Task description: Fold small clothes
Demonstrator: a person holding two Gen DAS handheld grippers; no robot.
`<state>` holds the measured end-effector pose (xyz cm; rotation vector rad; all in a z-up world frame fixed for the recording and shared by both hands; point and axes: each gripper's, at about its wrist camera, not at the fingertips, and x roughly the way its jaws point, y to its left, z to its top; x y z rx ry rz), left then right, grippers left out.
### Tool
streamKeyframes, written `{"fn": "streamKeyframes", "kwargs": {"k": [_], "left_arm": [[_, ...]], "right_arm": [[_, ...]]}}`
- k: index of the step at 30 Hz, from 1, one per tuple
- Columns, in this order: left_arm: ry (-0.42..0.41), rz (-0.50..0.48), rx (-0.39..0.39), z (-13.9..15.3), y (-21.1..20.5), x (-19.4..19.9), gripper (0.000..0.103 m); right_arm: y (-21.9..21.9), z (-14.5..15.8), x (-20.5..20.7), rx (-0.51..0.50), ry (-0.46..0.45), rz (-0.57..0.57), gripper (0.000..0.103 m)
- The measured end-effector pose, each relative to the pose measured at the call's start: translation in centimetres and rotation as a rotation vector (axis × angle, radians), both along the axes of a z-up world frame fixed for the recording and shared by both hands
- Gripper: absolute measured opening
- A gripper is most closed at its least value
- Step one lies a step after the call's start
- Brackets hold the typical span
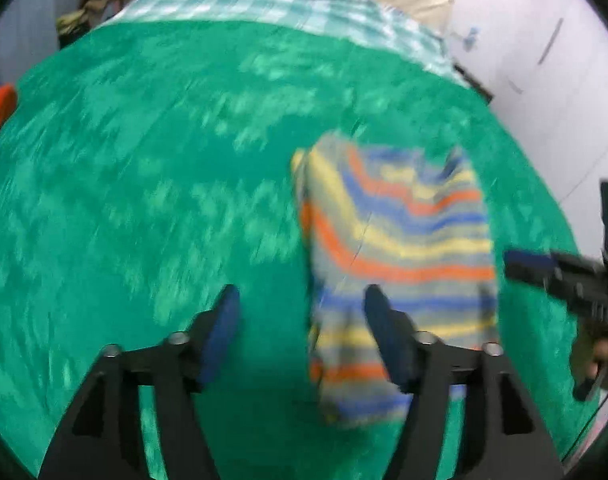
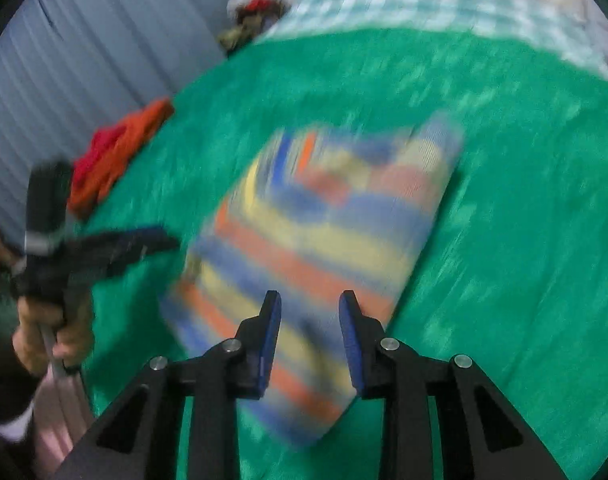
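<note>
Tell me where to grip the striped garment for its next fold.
Grip the striped garment at its near narrow edge, coming in low from the near side. It lies flat and elongated on the green bedcover, and the open right gripper already hovers above that end.

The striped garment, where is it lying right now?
The striped garment lies on the green bedspread, right in front of the right claw in its view, with the red clothes off to its left.
</note>
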<state>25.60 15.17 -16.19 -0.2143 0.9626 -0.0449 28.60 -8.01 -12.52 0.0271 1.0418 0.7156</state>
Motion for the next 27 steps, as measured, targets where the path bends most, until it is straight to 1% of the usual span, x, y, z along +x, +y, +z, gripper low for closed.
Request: {"fn": "streamKeyframes", "kwargs": {"k": [2, 3, 4, 5, 6, 7, 8, 9, 10, 11, 13, 15, 16, 18, 19, 20, 21, 22, 23, 24, 25, 26, 27], "left_arm": [[0.006, -0.028, 0.035, -0.5, -0.7, 2.8, 0.072], [0.025, -0.045, 0.064, -1.2, -1.2, 4.6, 0.069], [0.042, -0.046, 0.094, -2.0, -1.3, 5.8, 0.057], [0.074, -0.024, 0.158, -3.2, -1.3, 7.3, 0.049], [0.100, -0.003, 0.198, -4.1, -1.3, 8.3, 0.039], [0.129, 0.032, 0.227, -5.3, -0.6, 9.0, 0.042], [0.131, 0.042, 0.209, -5.6, -0.1, 9.0, 0.045], [0.132, 0.050, 0.173, -5.6, 0.7, 8.8, 0.047], [0.127, 0.053, 0.147, -5.2, 1.2, 8.4, 0.047], [0.107, 0.053, 0.123, -4.3, 1.8, 7.3, 0.046], [0.078, 0.044, 0.077, -3.1, 2.6, 5.2, 0.048], [0.065, 0.028, 0.028, -2.2, 2.8, 3.4, 0.051], [0.053, 0.011, 0.002, -1.8, 2.6, 1.7, 0.056], [0.047, -0.020, -0.010, -1.9, 1.3, -0.2, 0.058], [0.057, -0.037, -0.003, -2.3, 0.5, -0.5, 0.058], [0.091, -0.056, 0.033, -3.2, -0.5, -1.4, 0.057], [0.123, -0.058, 0.073, -4.1, -1.3, -0.8, 0.047], [0.169, -0.054, 0.128, -5.5, -1.8, -1.1, 0.041], [0.172, -0.047, 0.144, -6.0, -2.0, -1.6, 0.042], [0.157, -0.041, 0.160, -5.9, -2.2, -2.1, 0.042], [0.158, -0.040, 0.179, -5.4, -2.4, -2.4, 0.044], [0.161, -0.035, 0.199, -4.8, -2.7, -2.8, 0.048], [0.153, -0.024, 0.217, -4.0, -2.8, -3.5, 0.061]], "right_arm": [[0.2, 0.8, 2.8, 0.014, -0.021, -0.014, 0.031], [0.6, 0.7, 4.2, 0.026, -0.013, -0.005, 0.031], [0.9, 0.2, 5.0, 0.028, 0.005, 0.000, 0.031], [1.3, -0.9, 6.5, 0.009, 0.025, -0.008, 0.030], [1.5, -2.8, 8.0, -0.062, 0.039, -0.042, 0.029], [1.3, -4.1, 8.7, -0.121, 0.049, -0.070, 0.027], [1.3, -5.7, 9.5, -0.182, 0.072, -0.101, 0.027], [0.9, -6.6, 9.8, -0.171, 0.081, -0.112, 0.027], [0.5, -6.3, 9.5, -0.146, 0.064, -0.125, 0.027], [0.2, -5.7, 9.2, -0.127, 0.051, -0.145, 0.029], [-0.9, -3.7, 7.8, -0.072, 0.009, -0.177, 0.030], [-1.6, -1.7, 5.5, -0.046, -0.028, -0.165, 0.030], [-1.7, -1.2, 4.5, -0.042, -0.033, -0.154, 0.030], [-1.6, -0.3, 1.6, -0.038, -0.039, -0.114, 0.030], [-1.3, 0.0, 0.2, -0.032, -0.039, -0.093, 0.030], [-1.0, -0.1, -1.3, -0.024, -0.029, -0.070, 0.030], [-0.7, -0.6, -2.6, -0.020, -0.008, -0.045, 0.030], [0.0, -1.6, -4.0, -0.025, 0.013, -0.032, 0.030], [0.3, -3.3, -5.3, -0.052, 0.060, -0.020, 0.030], [1.0, -5.2, -6.4, -0.108, 0.106, -0.022, 0.030], [0.8, -6.0, -7.2, -0.139, 0.114, -0.035, 0.030], [0.6, -5.8, -8.1, -0.143, 0.093, -0.059, 0.030], [0.4, -5.1, -8.9, -0.146, 0.079, -0.086, 0.033]]}}
